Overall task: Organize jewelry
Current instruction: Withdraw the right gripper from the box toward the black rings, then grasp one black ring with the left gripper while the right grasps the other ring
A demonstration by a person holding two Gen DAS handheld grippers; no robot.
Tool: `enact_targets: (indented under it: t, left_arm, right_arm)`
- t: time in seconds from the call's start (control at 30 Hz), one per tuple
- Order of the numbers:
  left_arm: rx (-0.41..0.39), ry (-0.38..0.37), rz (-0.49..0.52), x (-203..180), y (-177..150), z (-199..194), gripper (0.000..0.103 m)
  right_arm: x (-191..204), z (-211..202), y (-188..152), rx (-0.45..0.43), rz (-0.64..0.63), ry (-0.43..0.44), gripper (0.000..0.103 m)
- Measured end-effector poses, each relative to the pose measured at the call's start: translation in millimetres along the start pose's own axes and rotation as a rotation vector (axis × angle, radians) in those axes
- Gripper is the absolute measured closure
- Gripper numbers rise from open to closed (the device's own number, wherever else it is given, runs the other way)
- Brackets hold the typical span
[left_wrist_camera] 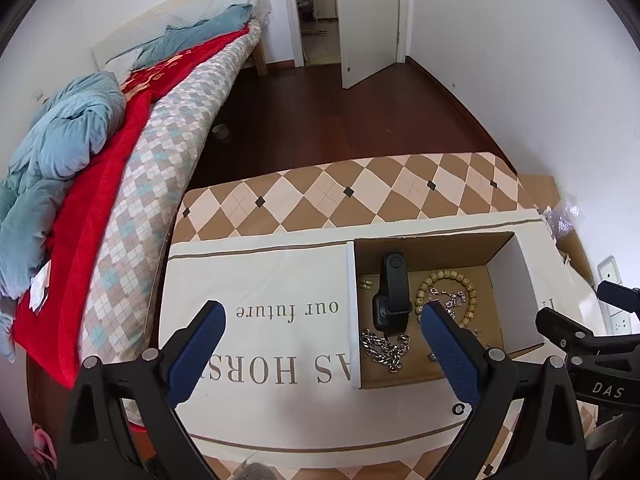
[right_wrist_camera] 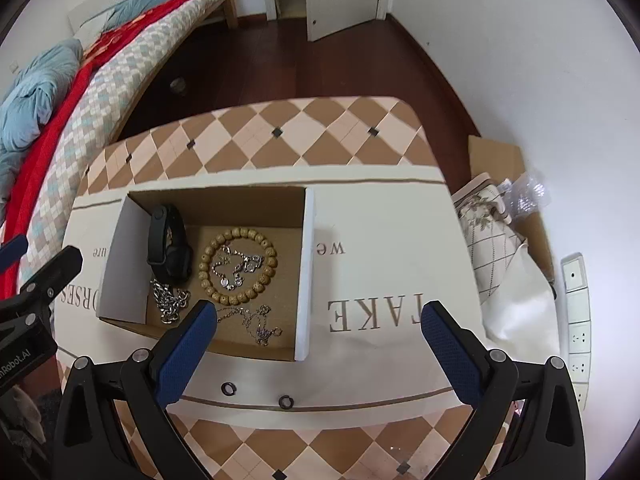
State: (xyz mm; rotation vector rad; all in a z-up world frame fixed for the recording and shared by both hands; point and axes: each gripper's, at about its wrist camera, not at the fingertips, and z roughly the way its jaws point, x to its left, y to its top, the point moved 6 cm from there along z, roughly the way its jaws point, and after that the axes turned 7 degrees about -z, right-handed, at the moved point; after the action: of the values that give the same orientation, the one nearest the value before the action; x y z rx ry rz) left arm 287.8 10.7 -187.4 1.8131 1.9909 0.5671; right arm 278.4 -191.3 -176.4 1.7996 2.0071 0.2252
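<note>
Jewelry already lies in the cardboard box (right_wrist_camera: 308,272) ahead: watch (right_wrist_camera: 168,248), bead bracelet (right_wrist_camera: 238,266), chains (right_wrist_camera: 170,300). Left tool (left_wrist_camera: 322,340) and right tool (right_wrist_camera: 316,338) gape empty; little seems left.

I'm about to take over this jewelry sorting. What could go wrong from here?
The thin silver necklace lies loosely coiled beside the heavy chain in the box; lifting one may snag or drag the other. A small chain sits inside the bead bracelet, so they could come up together. Both tools, left and right, are open and empty.
</note>
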Motion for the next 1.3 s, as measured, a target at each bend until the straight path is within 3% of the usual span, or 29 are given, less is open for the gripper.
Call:
enact_targets:
  t: [0.77, 1.0, 1.3]
  left_arm:
    - [-0.177, -0.017, -0.060, 13.8, -23.9, -116.4, 0.003]
    - [-0.213, -0.020, -0.056, 12.4, -35.2, -147.8, 0.003]
    - [-0.225, -0.005, -0.063, 11.4, -51.8, -159.1, 0.003]
  right_arm:
    - [5.9, -127.2, -33.5, -0.234, -0.007, -0.054, 0.000]
    - [6.6, -153.3, -47.5, -0.272, 0.000, -0.060, 0.000]
    - [5.9, -164.6, -64.7, -0.283, 0.022, -0.025, 0.000]
